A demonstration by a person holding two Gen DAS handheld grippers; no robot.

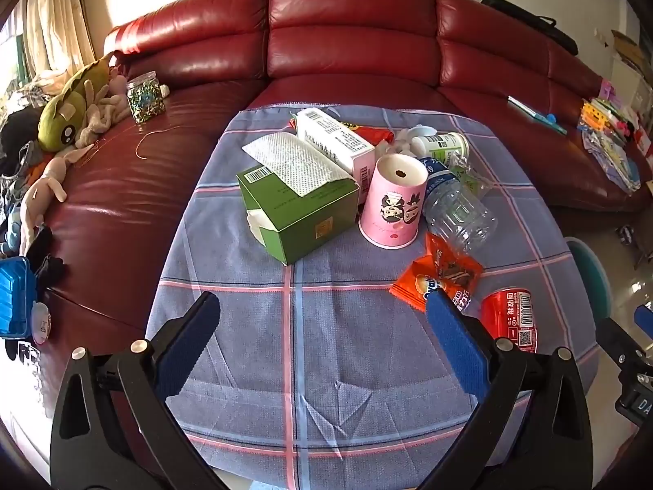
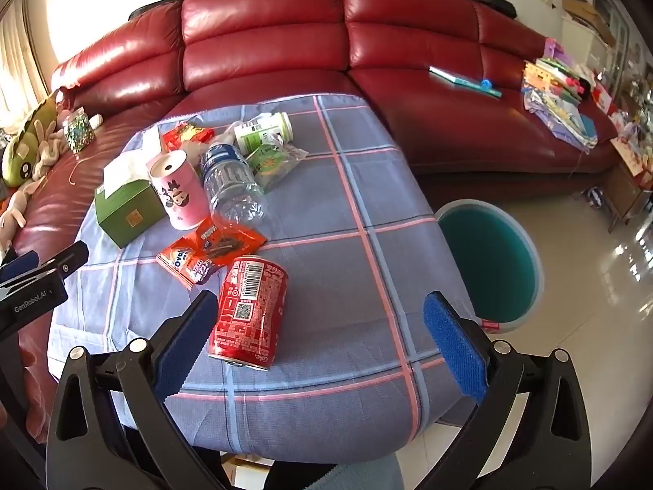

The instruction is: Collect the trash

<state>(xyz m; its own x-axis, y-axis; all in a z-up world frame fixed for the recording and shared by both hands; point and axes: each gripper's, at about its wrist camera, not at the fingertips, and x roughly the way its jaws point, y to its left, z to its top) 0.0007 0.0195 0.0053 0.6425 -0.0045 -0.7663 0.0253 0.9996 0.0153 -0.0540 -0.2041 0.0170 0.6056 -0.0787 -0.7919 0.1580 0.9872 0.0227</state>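
Behind everything we see a glossy red leather sofa (image 2: 261,28), its cushions puffed and creased. Before it, a woven plaid cloth (image 2: 326,269) covers a rounded table; its near half lies bare, edges drooping. To the right, past the edge, stands a round teal bin (image 2: 489,261) on tiled floor. Trash clusters far left: green cardboard box (image 1: 298,212), crinkled clear bottle (image 1: 457,208), pink paper cup (image 1: 394,204), red can (image 2: 249,310) lying nearest. Our left gripper (image 1: 322,343) and right gripper (image 2: 320,343) hover wide apart, gripping nothing.

Black gripper (image 1: 322,339), blue pads (image 1: 457,347)
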